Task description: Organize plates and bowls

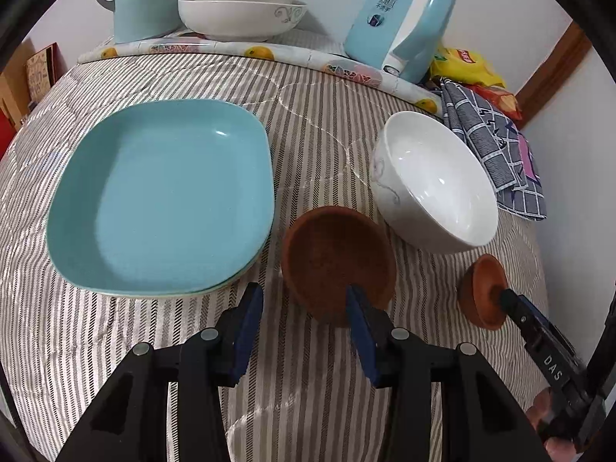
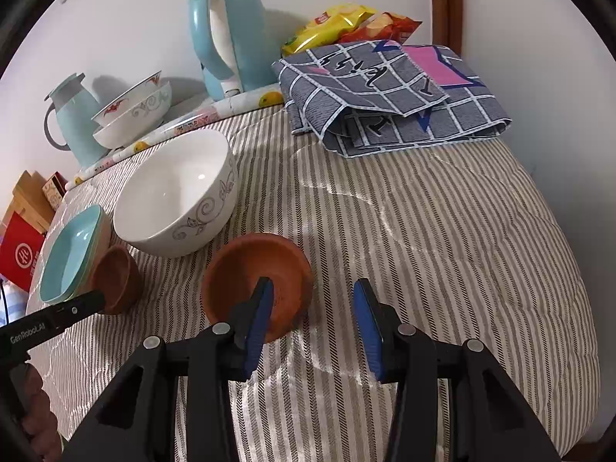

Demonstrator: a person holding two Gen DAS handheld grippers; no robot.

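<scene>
1. Left claw (image 1: 304, 319): its jaws stand partly open and grip nothing. Its right pad (image 1: 360, 331) crosses the near rim of a dark brown bowl (image 1: 338, 265), hiding that bit of rim. The other pad is over bare quilt at 7 o'clock of the bowl, clear of its wall.
2. Right claw (image 2: 313, 308): also partly open and holding nothing. Its left pad (image 2: 260, 317) covers the near rim of a terracotta bowl (image 2: 258, 273), and whether it touches the clay cannot be told. The other pad stands well clear at the bowl's 4 o'clock.
3. Fingers of the person's hand (image 1: 546, 427) show at the left view's frame edge, cut off.
4. The striped quilt (image 2: 442, 250) is bare at 3 o'clock of the terracotta bowl, open out to its rounded edge. The two brown bowls sit apart, with bare quilt between them.
5. A stack of teal plates (image 1: 161, 200) lies at 10 o'clock of the dark brown bowl, just beside it. Only the lower plate's rim shows.
6. A white bowl (image 1: 435, 184), glossy with grey scrollwork, sits at 1 o'clock, near both brown bowls.
7. Beyond lies a folded checked cloth (image 2: 385, 96), partly covering snack bags (image 2: 335, 23).
8. Farthest, on a fruit-print mat (image 1: 250, 52) by the wall: two nested white bowls (image 1: 242, 7), a blue kettle (image 2: 231, 38) and a blue jug (image 2: 73, 115).
</scene>
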